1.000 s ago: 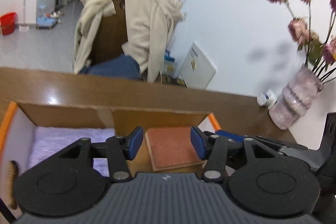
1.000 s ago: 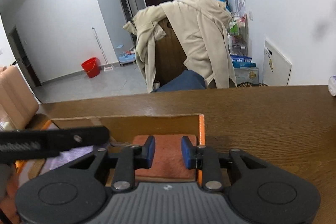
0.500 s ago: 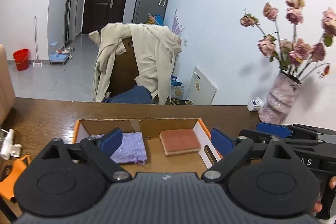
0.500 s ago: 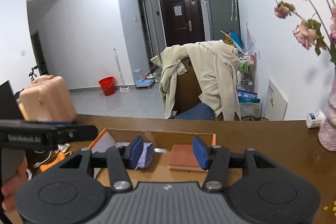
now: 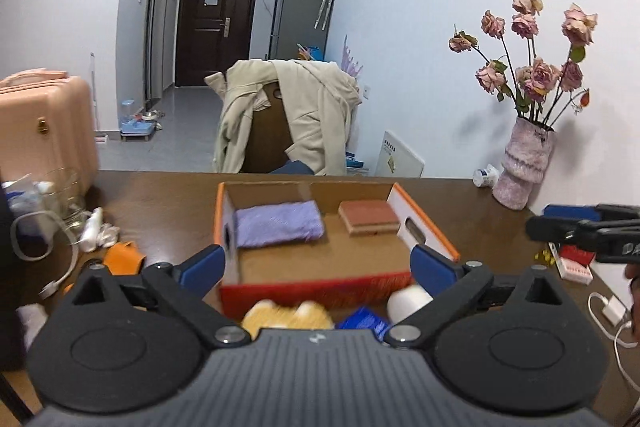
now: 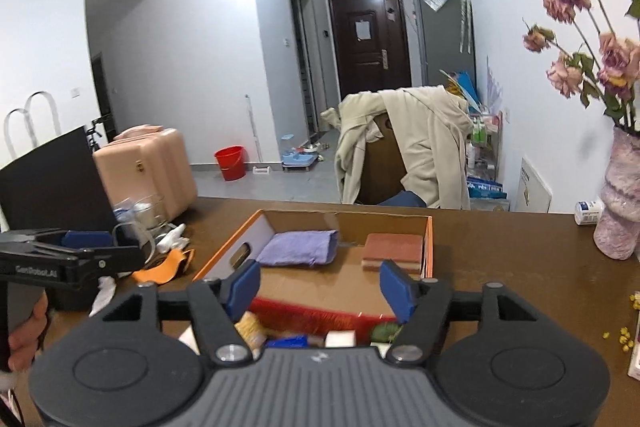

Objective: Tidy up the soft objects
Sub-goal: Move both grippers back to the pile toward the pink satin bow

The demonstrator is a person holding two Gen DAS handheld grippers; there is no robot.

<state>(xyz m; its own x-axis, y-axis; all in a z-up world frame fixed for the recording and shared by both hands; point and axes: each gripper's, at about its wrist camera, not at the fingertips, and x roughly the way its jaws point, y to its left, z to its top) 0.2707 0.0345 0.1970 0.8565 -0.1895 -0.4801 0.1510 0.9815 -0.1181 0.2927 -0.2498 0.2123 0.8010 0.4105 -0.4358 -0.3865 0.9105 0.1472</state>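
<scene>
An open cardboard box with orange rim [image 5: 432,227] [image 6: 429,239] sits on the brown table. Inside lie a folded purple cloth [image 5: 278,225] [image 6: 298,247] on the left and a brown-red sponge pad [image 5: 370,217] [image 6: 394,251] on the right. In front of the box lie a yellow plush item [image 5: 286,315] [image 6: 248,329], a blue packet [image 5: 362,319] and a white roll [image 5: 408,303]. My left gripper [image 5: 316,267] is open and empty, held back from the box. My right gripper [image 6: 320,289] is open and empty, also back from the box. The right gripper also shows at the right edge of the left wrist view [image 5: 584,227].
A pink vase of dried roses [image 5: 522,167] [image 6: 618,211] and a small white bottle [image 5: 486,175] stand at the table's back right. Cables, a glass and orange scraps [image 5: 120,257] clutter the left. A chair with a beige coat [image 5: 288,119] stands behind the table.
Both grippers pulled back and up from inside the box and opened wider. The sponge pad and the purple cloth stayed in the box. The items in front of the box came into view.
</scene>
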